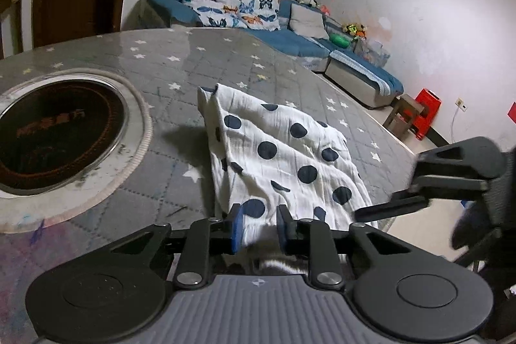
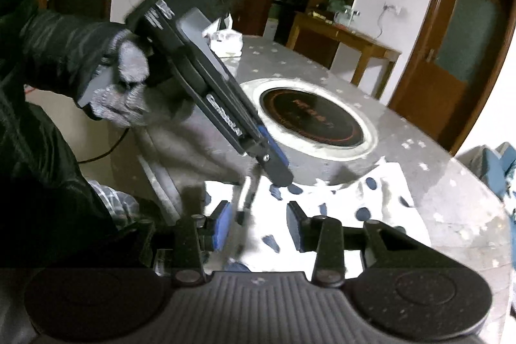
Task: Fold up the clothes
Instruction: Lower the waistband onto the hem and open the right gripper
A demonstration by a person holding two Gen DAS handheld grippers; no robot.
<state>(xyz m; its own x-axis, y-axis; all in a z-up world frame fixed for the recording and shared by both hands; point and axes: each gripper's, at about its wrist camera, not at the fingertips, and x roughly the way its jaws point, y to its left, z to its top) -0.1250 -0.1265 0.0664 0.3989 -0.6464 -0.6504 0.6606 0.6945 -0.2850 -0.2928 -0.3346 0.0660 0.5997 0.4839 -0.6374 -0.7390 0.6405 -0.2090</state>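
while tilted down, left gripper (image 1: pixel 257 228) and right gripper (image 2: pixel 262 223) jaws apart over polka-dot cloth (image 1: pixel 283 157).

Little can be read here. White lettering runs along the side of the left gripper (image 2: pixel 280 179) in the right wrist view, too blurred to make out. Orange characters sit on the dark round hotplate (image 1: pixel 58 131) set into the table (image 1: pixel 200 60), also too smeared to read.
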